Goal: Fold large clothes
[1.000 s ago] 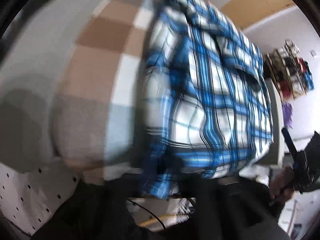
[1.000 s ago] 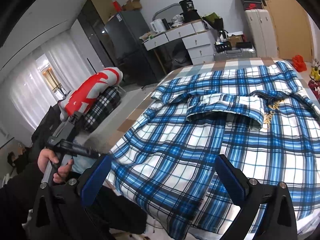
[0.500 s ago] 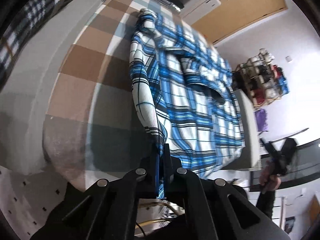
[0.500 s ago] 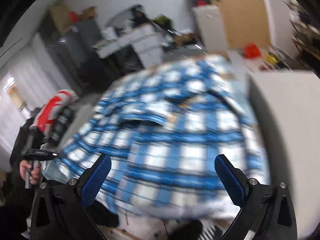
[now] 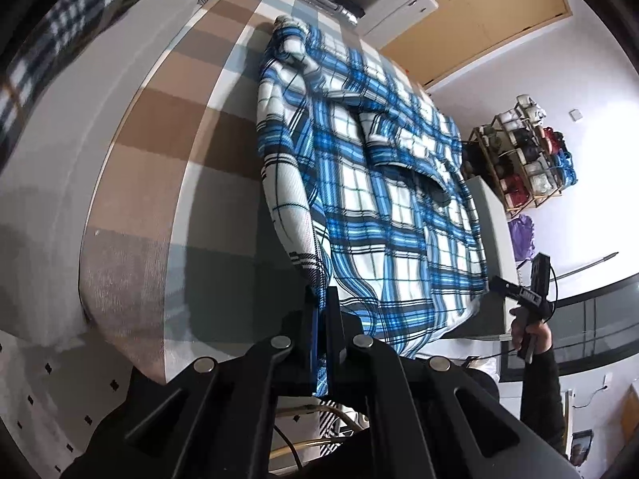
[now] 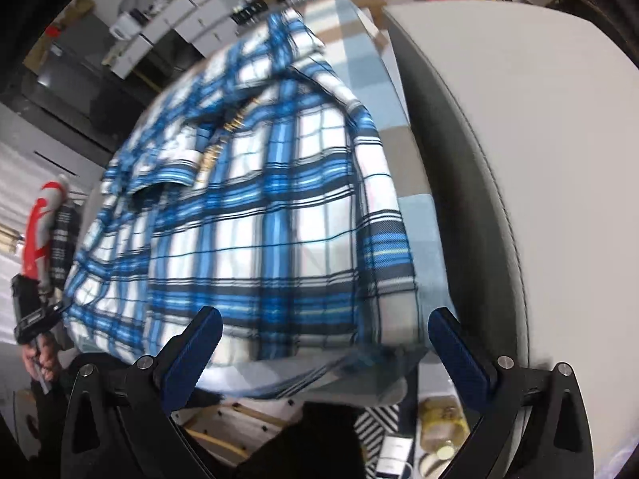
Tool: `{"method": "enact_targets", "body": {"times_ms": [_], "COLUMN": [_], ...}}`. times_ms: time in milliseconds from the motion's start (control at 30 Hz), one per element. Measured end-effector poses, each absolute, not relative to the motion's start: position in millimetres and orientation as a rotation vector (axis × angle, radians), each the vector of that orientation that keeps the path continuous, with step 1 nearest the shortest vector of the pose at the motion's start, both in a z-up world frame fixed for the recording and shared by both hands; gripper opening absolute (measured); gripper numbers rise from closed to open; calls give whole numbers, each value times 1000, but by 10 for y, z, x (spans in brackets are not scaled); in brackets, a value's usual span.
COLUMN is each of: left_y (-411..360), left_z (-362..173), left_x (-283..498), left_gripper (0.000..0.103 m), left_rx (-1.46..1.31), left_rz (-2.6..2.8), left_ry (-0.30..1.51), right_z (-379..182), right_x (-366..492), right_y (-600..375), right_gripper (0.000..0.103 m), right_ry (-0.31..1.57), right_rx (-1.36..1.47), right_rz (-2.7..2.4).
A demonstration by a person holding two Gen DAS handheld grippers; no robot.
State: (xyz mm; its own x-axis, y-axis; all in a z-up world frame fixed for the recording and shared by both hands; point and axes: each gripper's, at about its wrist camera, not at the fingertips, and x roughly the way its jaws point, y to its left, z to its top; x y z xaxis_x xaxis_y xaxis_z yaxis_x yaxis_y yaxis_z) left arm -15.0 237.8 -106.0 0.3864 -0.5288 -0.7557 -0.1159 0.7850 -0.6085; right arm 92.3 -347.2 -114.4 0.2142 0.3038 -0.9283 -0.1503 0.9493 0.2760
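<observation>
A large blue, white and black plaid shirt [image 5: 379, 183] lies spread on a bed with a brown, grey and white checked cover [image 5: 159, 151]. My left gripper [image 5: 321, 303] is shut on the shirt's near left hem corner, and the cloth rises from the bed to the pads as a taut ridge. In the right wrist view the same shirt [image 6: 255, 207] fills the middle. My right gripper [image 6: 323, 327] hovers open over its near right hem, with nothing between the blue pads. A hand [image 5: 527, 327] holds the right gripper beyond the shirt's right edge.
A pale padded block [image 6: 519, 159] runs along the bed's right side. Beyond the bed stand white drawers [image 5: 395, 4], a wooden wardrobe [image 5: 499, 12] and a rack of shoes [image 5: 527, 159]. A plaid pillow [image 5: 52, 52] lies at the far left. Red and white bedding [image 6: 42, 223] lies left of the bed.
The left view swung from a blurred close-up to the hem pinched and lifted off the bed. The right gripper swept rightward from the shirt's middle to its right hem edge, staying open.
</observation>
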Motion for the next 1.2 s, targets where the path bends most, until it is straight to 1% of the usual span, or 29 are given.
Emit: {"method": "enact_targets", "body": {"times_ms": [100, 267, 333, 367, 400, 433, 567, 600, 633, 667, 700, 767, 867, 1067, 1200], "left_y": [2398, 2424, 2438, 2441, 2451, 2464, 2510, 2505, 2502, 2500, 2497, 2486, 2490, 2517, 2476], "left_z": [-1098, -1136, -1155, -1163, -1175, -1190, -1207, -1205, -1198, -1192, -1189, -1193, -1222, -1291, -1324], "left_x": [-174, -176, -176, -178, -179, -179, -179, -173, -173, -173, -172, -169, -158, -146, -127], "left_gripper": [0, 0, 0, 0, 0, 0, 0, 0, 0, 0, 0, 0, 0, 0, 2], "left_rx": [-655, -650, -646, -642, -638, -641, -665, -666, -665, -662, -658, -652, -655, -669, -614], "left_rz": [-276, -264, -259, -255, -251, -249, -247, -249, -250, -249, -246, -242, -227, -212, -160], "left_ry": [1169, 1178, 1180, 1181, 1183, 1185, 1185, 1185, 1183, 1183, 1183, 1183, 1183, 1221, 1261], "right_z": [-1173, -1228, -1247, -1256, -1263, -1264, -1259, -1248, -1237, -1237, -1227, -1201, -1215, -1299, -1323], "right_x": [959, 951, 916, 895, 874, 854, 801, 806, 816, 829, 853, 848, 856, 864, 861], "right_y": [-3395, -3327, -3300, -3291, -3282, -3270, -3249, -3253, -3259, -3252, -3255, -3273, -3319, -3376, -3387], "right_gripper": [103, 94, 84, 82, 77, 68, 58, 46, 29, 20, 15, 11, 11, 12, 12], "right_ry": [1334, 1356, 1355, 1352, 1350, 1350, 1353, 1351, 1354, 1369, 1375, 1358, 1348, 1373, 1361], "right_rx": [80, -7, -66, -94, -114, -126, -136, -128, -99, -37, 8, 76, 201, 230, 245], "right_rz": [322, 273, 253, 246, 246, 255, 260, 256, 265, 292, 309, 340, 400, 403, 420]}}
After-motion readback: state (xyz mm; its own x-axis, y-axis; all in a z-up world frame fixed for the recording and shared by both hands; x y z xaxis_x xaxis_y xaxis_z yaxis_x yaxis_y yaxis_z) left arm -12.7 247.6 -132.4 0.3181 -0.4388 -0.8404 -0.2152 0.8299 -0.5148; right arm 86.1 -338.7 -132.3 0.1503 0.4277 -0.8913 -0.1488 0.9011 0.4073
